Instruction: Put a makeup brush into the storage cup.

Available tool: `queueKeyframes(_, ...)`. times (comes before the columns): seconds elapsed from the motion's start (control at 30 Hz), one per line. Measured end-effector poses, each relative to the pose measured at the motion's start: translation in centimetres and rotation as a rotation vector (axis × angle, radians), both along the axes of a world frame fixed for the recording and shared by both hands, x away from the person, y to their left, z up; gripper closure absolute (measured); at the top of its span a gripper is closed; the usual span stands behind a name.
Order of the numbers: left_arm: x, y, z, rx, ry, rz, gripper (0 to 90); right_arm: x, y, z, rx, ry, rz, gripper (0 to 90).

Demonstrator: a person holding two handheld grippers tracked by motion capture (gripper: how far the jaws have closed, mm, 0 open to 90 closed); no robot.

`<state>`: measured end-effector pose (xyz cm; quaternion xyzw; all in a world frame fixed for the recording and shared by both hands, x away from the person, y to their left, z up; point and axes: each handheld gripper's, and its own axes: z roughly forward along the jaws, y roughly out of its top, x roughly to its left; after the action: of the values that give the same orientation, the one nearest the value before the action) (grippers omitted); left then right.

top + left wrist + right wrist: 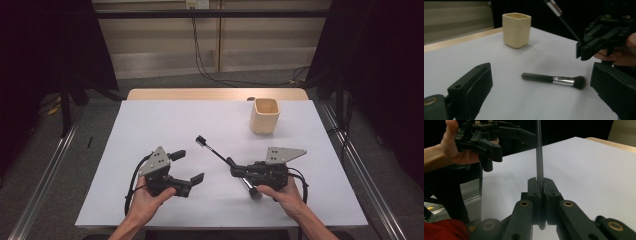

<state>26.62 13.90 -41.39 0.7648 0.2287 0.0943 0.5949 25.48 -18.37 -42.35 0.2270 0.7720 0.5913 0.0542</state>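
My right gripper (235, 172) is shut on the handle of a thin black brush (212, 149), which slants up and away to the left. In the right gripper view the jaws (540, 185) pinch that slim handle (539, 155). A thicker makeup brush (554, 80) with a silver ferrule lies flat on the white table, partly under the right gripper (596, 42) in the high view (248, 187). My left gripper (189, 166) stands open and holds nothing, left of both brushes; its jaws (541, 72) frame the lying brush from a distance. A beige square cup (264, 116) stands upright at the back right.
The white table top (165, 125) stretches wide to the left and back, with a wooden edge (215, 94) behind it. Metal rails run along both sides on the floor. The cup (516, 30) is well beyond the lying brush. The left gripper (489, 137) and hand are beyond the right jaws.
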Motion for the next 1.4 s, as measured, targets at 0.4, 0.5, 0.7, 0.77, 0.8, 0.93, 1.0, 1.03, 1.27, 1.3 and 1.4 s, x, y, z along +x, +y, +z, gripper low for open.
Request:
queueKeyframes(0.4,0.3,-2.2,0.6,-0.018,-0.018,-0.024,10.8,-0.3,0.2,-0.1,-0.009,-0.006,0.025,86.1)
queueKeyframes(0.5,0.5,-2.6,0.6,-0.036,-0.013,-0.033,14.5,-0.3,0.3,-0.1,-0.011,-0.005,0.028,86.1)
queueKeyframes(0.7,0.7,-3.2,0.3,-0.043,-0.026,-0.028,25.4,-0.2,0.7,-0.3,-0.017,-0.006,0.026,86.1)
queueKeyframes(0.77,0.7,-3.3,0.4,-0.063,-0.021,-0.024,28.5,-0.2,0.8,-0.4,-0.016,-0.006,0.023,86.0)
queueKeyframes(0.8,0.7,-3.2,0.4,-0.071,-0.025,-0.022,32.0,-0.2,0.8,-0.5,-0.02,-0.005,0.023,86.0)
queueKeyframes(0.93,0.8,-3.3,0.6,-0.092,-0.006,-0.027,41.2,-0.2,0.9,-0.7,-0.019,-0.002,0.017,86.0)
queueKeyframes(1.0,1.0,-3.3,0.6,-0.094,0.01,-0.031,46.9,-0.3,1.0,-0.7,-0.019,-0.003,0.019,86.0)
queueKeyframes(1.03,1.0,-3.2,0.6,-0.097,0.014,-0.032,48.7,-0.3,1.0,-0.7,-0.018,-0.003,0.017,86.0)
queueKeyframes(1.27,1.2,-3.1,0.8,-0.136,0.047,-0.037,61.3,-0.2,0.9,-0.9,-0.03,0.003,0.009,86.0)
queueKeyframes(1.3,1.2,-3.1,0.8,-0.137,0.052,-0.032,62.3,-0.2,0.9,-1.0,-0.032,0.003,0.008,86.0)
queueKeyframes(1.4,1.2,-3.1,0.8,-0.142,0.065,-0.03,64.0,-0.2,1.0,-1.1,-0.028,0.005,0.005,86.0)
